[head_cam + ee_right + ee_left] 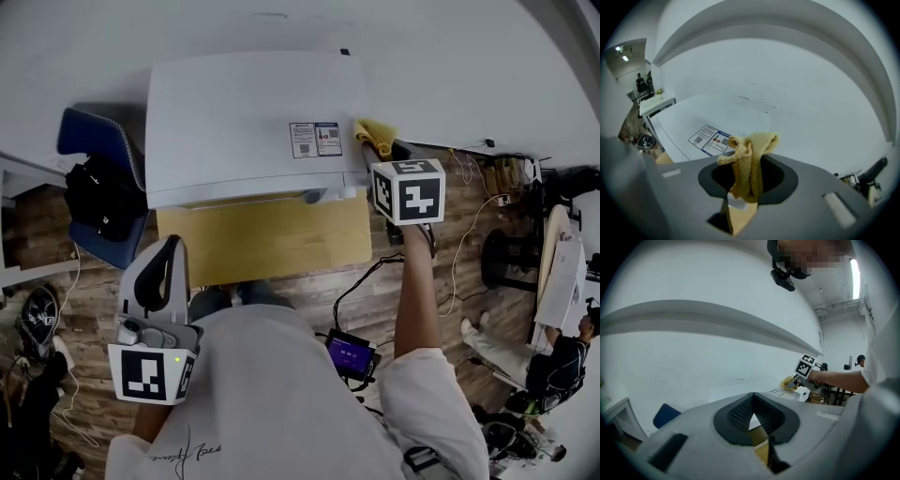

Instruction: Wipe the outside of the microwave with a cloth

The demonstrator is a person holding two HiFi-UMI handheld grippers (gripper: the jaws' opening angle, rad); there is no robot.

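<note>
The white microwave (pixel 244 122) stands on a wooden table (pixel 262 239), seen from above. My right gripper (pixel 382 150) is at the microwave's top right corner, shut on a bunched yellow cloth (pixel 375 134) that lies against the top panel beside a printed label (pixel 315 139). In the right gripper view the cloth (pixel 750 159) sticks up from between the jaws, with the microwave top (pixel 708 117) beyond it. My left gripper (pixel 172 251) is held low at the table's front left, away from the microwave, jaws together and holding nothing. The left gripper view shows the cloth (pixel 790 382) far off.
A blue chair (pixel 94 141) with a black bag (pixel 98 197) stands left of the table. A small device with a purple screen (pixel 352 356) and cables lie on the wooden floor at the right. A person (pixel 562 356) sits far right. A white wall is behind the microwave.
</note>
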